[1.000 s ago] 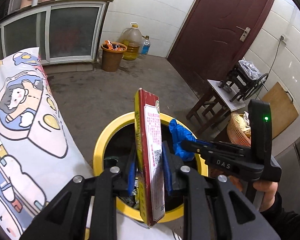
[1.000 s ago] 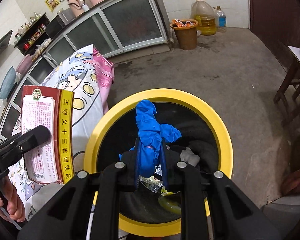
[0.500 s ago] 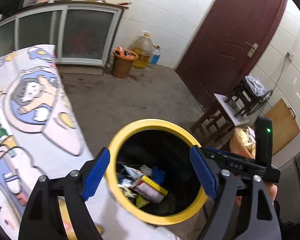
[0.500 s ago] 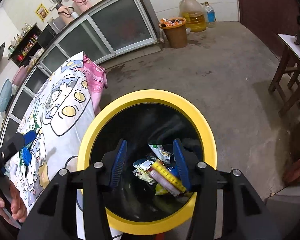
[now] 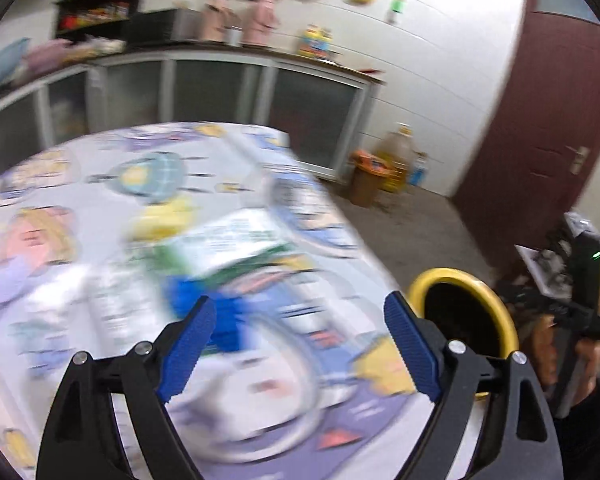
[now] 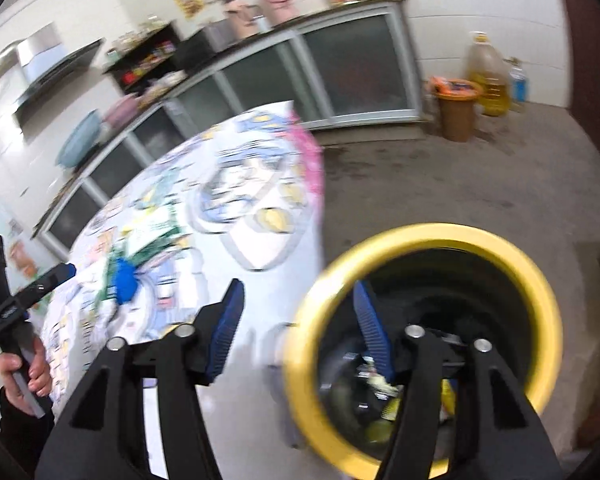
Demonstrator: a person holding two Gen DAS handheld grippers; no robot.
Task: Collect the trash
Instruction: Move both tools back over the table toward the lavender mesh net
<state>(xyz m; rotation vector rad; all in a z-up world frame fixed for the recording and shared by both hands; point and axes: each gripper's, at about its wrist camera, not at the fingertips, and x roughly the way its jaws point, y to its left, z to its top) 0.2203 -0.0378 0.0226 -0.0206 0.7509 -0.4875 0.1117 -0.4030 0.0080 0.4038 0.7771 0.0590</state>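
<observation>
Cartoon-print tablecloth (image 5: 99, 184) — yellow-rimmed bin (image 6: 540, 300) beside it, concrete floor (image 6: 480, 184).

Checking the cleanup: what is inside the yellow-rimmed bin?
In the yellow-rimmed bin, blurred scraps of crumpled wrappers show near the bottom; the right tool covers the rest.

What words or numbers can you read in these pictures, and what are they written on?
None can be read.
Green and white packet on the cartoon tablecloth: it has print, blurred by motion.
Yellow poster on the wall: too blurred.
Left gripper body: white lettering, too small.
Colourful box on the counter: too blurred.
Wrappers in the yellow-rimmed bin: too small and dark.
</observation>
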